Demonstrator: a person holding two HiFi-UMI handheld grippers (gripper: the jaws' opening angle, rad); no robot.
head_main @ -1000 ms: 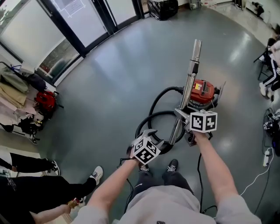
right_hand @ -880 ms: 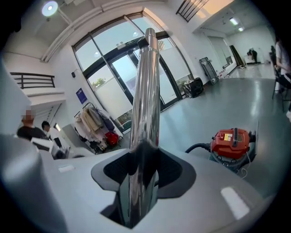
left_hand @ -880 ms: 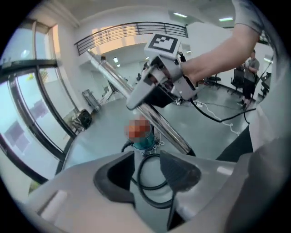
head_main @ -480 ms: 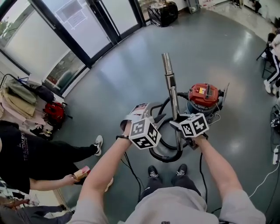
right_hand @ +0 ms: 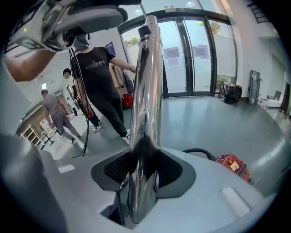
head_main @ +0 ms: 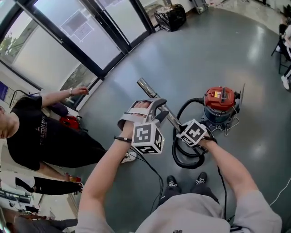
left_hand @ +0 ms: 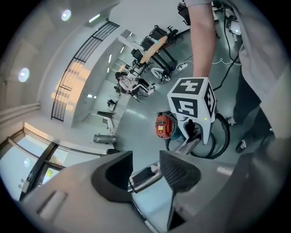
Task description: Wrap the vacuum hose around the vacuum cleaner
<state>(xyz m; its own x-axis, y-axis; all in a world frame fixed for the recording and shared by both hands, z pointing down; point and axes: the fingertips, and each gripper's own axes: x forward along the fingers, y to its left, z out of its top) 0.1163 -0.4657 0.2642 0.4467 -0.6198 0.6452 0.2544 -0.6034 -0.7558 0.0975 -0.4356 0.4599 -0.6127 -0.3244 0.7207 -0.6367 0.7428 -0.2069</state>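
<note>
The red vacuum cleaner (head_main: pixel 219 101) stands on the grey floor, with its black hose (head_main: pixel 182 159) looped in front of it. A chrome wand (head_main: pixel 148 88) slants up to the left from the hose. My right gripper (head_main: pixel 179 131) is shut on the wand, and in the right gripper view the pads (right_hand: pixel 116 168) clasp the shiny tube (right_hand: pixel 145 91). My left gripper (head_main: pixel 158 109) hovers at the wand's upper part. Its jaws (left_hand: pixel 145 172) stand apart, with a stretch of the wand (left_hand: pixel 142 177) lying slantwise across the gap. The left gripper view also shows the vacuum (left_hand: pixel 163 126) and the hose (left_hand: pixel 223 141).
A person in a black shirt (head_main: pixel 32 132) stands at the left by the glass doors (head_main: pixel 91 36). Another person (right_hand: pixel 57 113) walks behind. A black bag (head_main: pixel 172 10) sits at the far wall. A thin cord (head_main: pixel 152 168) trails by my shoes (head_main: pixel 172 182).
The wand has swung from pointing far ahead to pointing up-left. My left gripper rose from beside the hose to the wand's upper part. The person in black has come into view.
</note>
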